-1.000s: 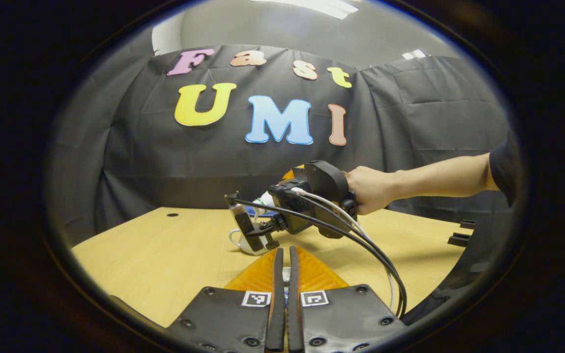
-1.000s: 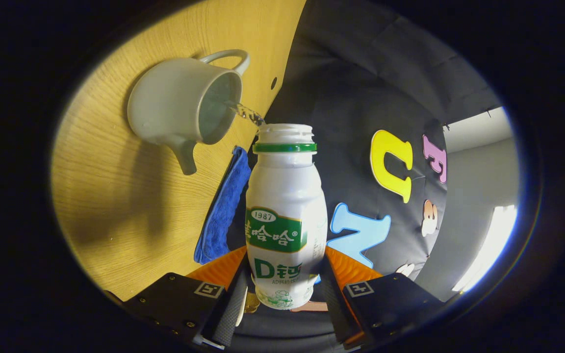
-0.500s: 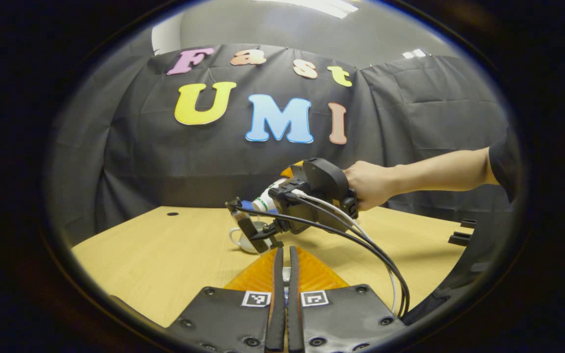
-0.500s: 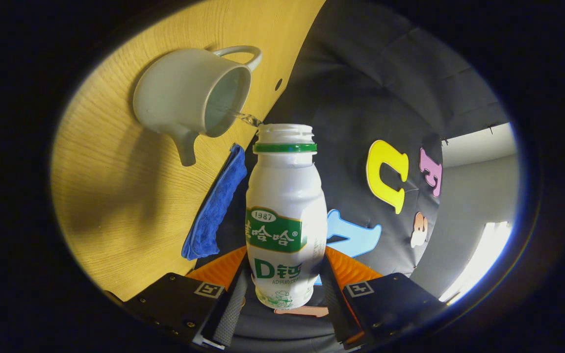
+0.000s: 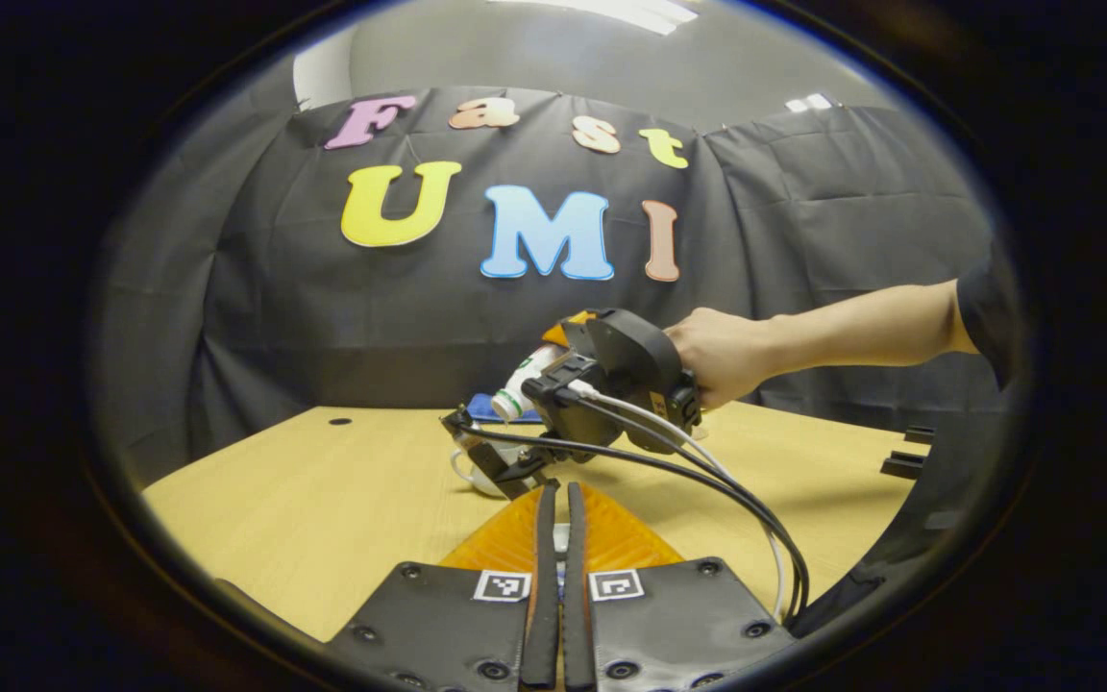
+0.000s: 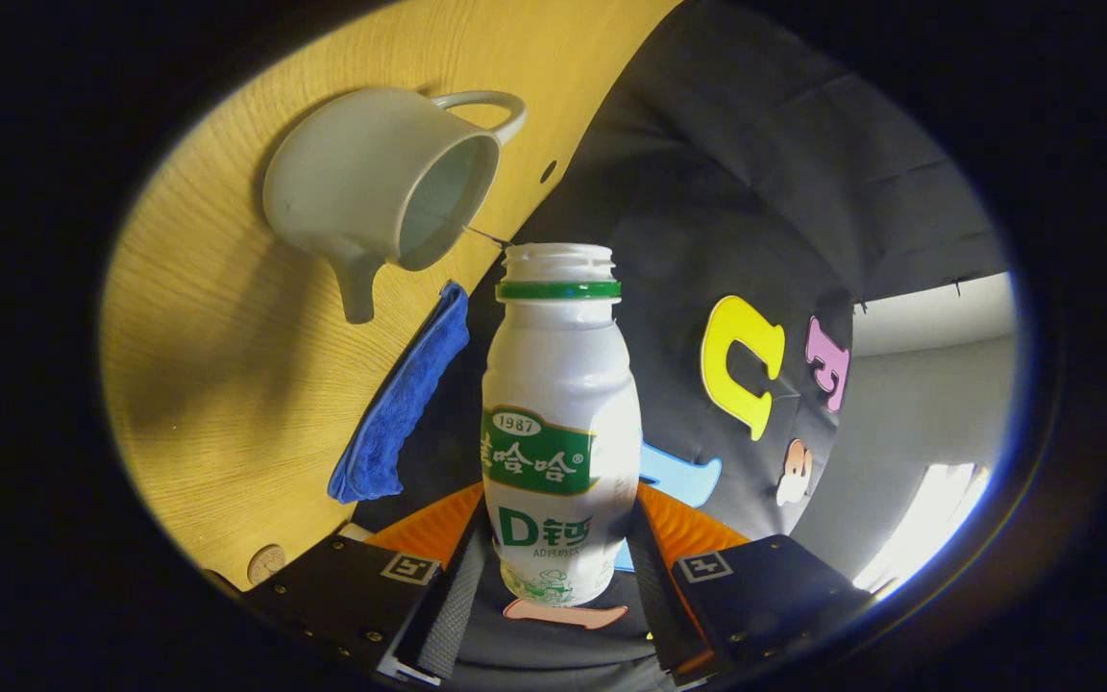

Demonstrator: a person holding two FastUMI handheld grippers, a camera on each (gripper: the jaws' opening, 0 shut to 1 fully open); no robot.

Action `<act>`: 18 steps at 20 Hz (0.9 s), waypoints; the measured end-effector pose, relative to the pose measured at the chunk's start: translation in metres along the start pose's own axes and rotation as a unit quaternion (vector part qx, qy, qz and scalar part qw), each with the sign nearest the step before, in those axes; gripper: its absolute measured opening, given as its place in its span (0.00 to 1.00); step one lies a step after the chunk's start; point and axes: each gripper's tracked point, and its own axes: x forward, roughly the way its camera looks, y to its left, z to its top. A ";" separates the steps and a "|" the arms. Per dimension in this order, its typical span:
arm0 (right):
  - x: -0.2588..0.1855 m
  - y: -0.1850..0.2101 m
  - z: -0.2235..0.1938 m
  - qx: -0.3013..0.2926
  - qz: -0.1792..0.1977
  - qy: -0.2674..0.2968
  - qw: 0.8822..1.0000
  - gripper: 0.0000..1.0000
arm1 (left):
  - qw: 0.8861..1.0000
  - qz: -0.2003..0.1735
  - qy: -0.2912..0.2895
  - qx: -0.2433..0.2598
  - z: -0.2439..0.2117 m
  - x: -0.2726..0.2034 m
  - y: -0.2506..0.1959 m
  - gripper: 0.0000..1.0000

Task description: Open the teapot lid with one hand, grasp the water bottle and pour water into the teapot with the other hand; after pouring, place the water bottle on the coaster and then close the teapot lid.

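in the right gripper view the right gripper (image 6: 558, 577) has its jaws closed on the lower body of the water bottle (image 6: 560, 423), one finger pressing each side. the bottle is white plastic with a rounded waist, a green band under the threaded neck, a green-and-white label around the middle, and its cap is off. it is tipped over toward the teapot (image 6: 376, 187), and a thin thread of water runs from the bottle's mouth into the teapot's open top. the teapot is pale grey-white ceramic with a loop handle on one side and a short spout on the other; it stands on the wooden tabletop (image 6: 227, 384) with its lid off. a folded blue cloth (image 6: 400, 404) lies on the tabletop just beside the teapot, near the black booth wall. a small round disc (image 6: 266, 563) sits at the tabletop's edge, possibly the coaster, though it is too small to be sure.

in the left gripper view the left gripper (image 5: 556, 509) has its jaws almost together; something pale shows in the slit between them, but i cannot tell what it is. farther off a hand (image 5: 722, 354) holds the right gripper over the teapot (image 5: 477, 471), with the bottle (image 5: 520, 384) angled downward.
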 end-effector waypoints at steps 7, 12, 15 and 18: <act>-0.001 0.010 0.008 0.003 0.013 -0.006 1.000 0.75 | 1.000 0.003 -0.003 0.006 0.002 -0.001 0.000 0.08; -0.002 0.016 0.009 0.015 0.021 -0.005 1.000 0.75 | 1.000 0.006 -0.002 0.003 0.001 -0.001 0.001 0.12; -0.004 0.022 0.010 0.036 0.036 -0.005 0.999 0.75 | 1.000 0.005 -0.002 0.003 0.001 -0.001 0.001 0.12; -0.003 0.028 0.008 0.062 0.051 -0.002 0.997 0.75 | 1.000 0.005 -0.001 0.000 -0.001 0.000 0.001 0.08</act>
